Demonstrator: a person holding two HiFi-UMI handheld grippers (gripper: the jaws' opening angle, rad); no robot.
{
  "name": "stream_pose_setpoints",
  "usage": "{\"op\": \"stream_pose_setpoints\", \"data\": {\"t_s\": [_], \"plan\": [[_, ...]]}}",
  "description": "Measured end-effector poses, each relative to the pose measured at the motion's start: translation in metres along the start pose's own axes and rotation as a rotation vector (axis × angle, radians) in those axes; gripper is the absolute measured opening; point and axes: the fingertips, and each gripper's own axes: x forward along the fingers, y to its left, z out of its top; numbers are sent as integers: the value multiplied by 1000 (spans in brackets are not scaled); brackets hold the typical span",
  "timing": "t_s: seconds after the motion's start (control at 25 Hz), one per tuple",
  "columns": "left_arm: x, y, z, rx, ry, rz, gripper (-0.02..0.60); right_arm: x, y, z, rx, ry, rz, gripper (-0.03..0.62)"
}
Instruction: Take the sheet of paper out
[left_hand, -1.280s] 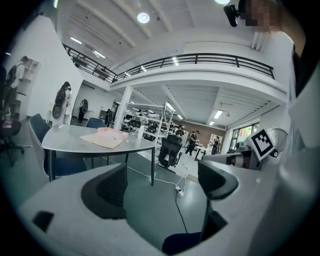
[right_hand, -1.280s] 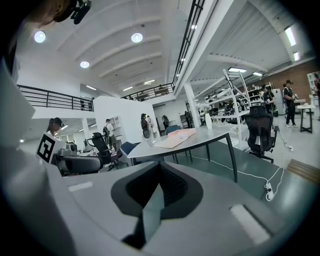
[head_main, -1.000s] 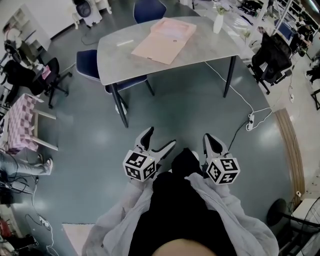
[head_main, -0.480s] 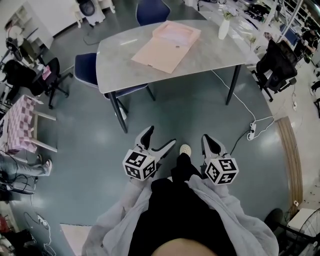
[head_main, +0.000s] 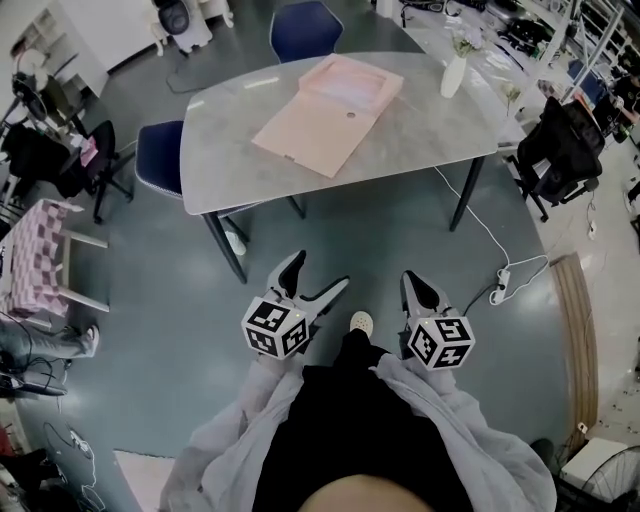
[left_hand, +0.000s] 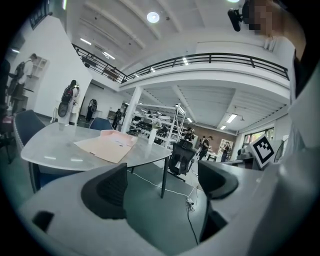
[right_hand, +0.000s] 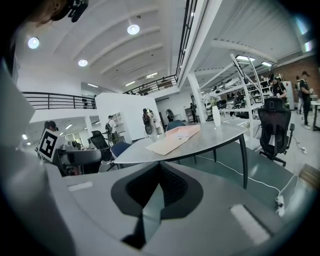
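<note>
A person stands on a grey-green floor facing a grey table (head_main: 230, 150) at 12 o'clock, where a pale pink folder (head_main: 330, 115) lies open near the middle. The sheet of paper cannot be told apart from the folder. A white vase (head_main: 453, 75) stands at the folder's 2 o'clock. The left gripper (head_main: 320, 272) is held low and well short of the table, its fingers spread wide with only floor between them. The right gripper (head_main: 413, 280) has its fingers pressed together on nothing. Each carries a cube printed with black-and-white square markers, the only print that can be made out. Only the head view shows the power strip (head_main: 497, 290) on the floor at 3 o'clock. Only the gripper views show the mezzanine railing (left_hand: 210, 59), ceiling lights and people standing in the distance.
</note>
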Motion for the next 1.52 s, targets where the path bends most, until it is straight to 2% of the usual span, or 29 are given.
{"op": "stream_pose_setpoints", "data": {"t_s": [0.28,0.72,1.16,1.52], "plan": [[44,21,20,-10,-10,32,436,39,-36,28,0,4,29,9],[84,38,26,-6,-21,90,436,77,-70,38,-1,22,81,9],[93,46,13,-49,5,117,436,84,-79,38,21,33,78,9],[130,57,31,-45,0,99,436,109,-105,58,29,26,61,9]]}}
